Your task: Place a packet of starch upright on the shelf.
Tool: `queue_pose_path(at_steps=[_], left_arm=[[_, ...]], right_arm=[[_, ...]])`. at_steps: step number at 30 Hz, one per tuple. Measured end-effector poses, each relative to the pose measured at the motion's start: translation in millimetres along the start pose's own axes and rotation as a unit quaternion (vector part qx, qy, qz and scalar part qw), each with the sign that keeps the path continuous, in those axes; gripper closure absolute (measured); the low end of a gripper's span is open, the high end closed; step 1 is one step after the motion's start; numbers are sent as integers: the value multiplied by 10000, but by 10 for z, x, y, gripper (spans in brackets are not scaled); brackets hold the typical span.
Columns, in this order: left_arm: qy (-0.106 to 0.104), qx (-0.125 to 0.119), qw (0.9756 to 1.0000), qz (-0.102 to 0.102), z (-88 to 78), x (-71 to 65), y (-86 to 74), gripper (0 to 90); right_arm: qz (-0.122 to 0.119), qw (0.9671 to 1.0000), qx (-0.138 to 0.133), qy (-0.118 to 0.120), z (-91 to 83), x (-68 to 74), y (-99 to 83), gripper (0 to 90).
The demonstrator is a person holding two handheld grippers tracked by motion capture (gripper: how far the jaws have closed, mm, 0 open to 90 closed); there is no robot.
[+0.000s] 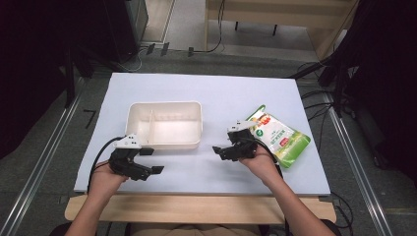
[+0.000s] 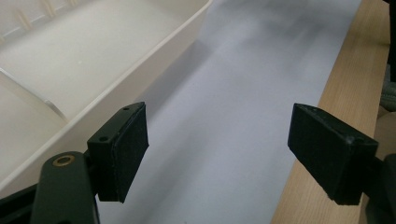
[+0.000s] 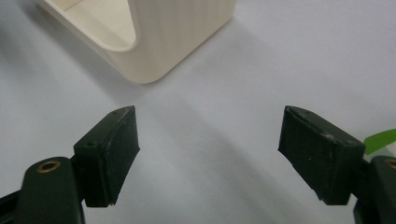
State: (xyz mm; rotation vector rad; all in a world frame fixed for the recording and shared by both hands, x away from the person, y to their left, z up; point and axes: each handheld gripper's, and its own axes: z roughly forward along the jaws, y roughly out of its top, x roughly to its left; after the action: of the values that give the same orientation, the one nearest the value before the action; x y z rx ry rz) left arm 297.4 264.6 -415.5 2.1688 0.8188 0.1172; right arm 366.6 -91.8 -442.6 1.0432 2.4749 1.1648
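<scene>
A cream plastic tray (image 1: 164, 142) with a divider inside sits left of centre on the white table sheet (image 1: 206, 93). A green and white snack pouch (image 1: 278, 137) lies flat to its right. My left gripper (image 1: 153, 160) hovers just in front of the tray's near left corner, jaws wide open and empty; the tray wall (image 2: 135, 77) runs along the left of the left gripper view, beside my left gripper (image 2: 217, 156). My right gripper (image 1: 220, 150) stands open between tray and pouch, pointing left. The tray's rounded corner (image 3: 154, 42) lies ahead of my right gripper (image 3: 208, 158), with nothing between the pads.
The wooden table edge (image 1: 196, 206) runs along the near side and shows in the left gripper view as a wooden edge (image 2: 327, 93). A green tip of the pouch (image 3: 380, 139) peeks in at the right. Metal rails and cables flank the table.
</scene>
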Motion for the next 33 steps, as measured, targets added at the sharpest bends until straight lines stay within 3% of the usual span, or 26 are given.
queue_pose_path(at_steps=[6,8,9,10,12,15,21,26,31,33], left_arm=[[1,12,10000,13,16,-2,5,210],[4,-20,10000,9,18,-7,6,210],[4,-20,10000,9,18,-7,6,210],[-22,-22,10000,29,16,-6,6,210],[-13,-19,10000,35,15,-7,2,210],[-11,-13,10000,29,10,-6,2,210],[-20,-19,10000,24,8,-3,2,210],[-20,-10,10000,25,6,-1,2,210],[-20,-11,10000,26,5,-1,3,210],[-23,-13,10000,27,8,-4,3,210]], right_arm=[[96,9999,9,-61,35,24,5,207],[182,9991,194,324,31,15,6,161],[182,9991,194,324,31,15,6,161],[124,9985,204,488,26,9,0,153],[71,9989,188,414,18,13,6,159],[75,9989,177,419,15,9,9,195],[-270,9990,49,340,-9,6,1,332],[-230,9991,-44,341,-30,-1,14,321],[-133,9979,54,631,-30,-32,29,393],[-204,9978,84,626,-34,-31,33,399]])
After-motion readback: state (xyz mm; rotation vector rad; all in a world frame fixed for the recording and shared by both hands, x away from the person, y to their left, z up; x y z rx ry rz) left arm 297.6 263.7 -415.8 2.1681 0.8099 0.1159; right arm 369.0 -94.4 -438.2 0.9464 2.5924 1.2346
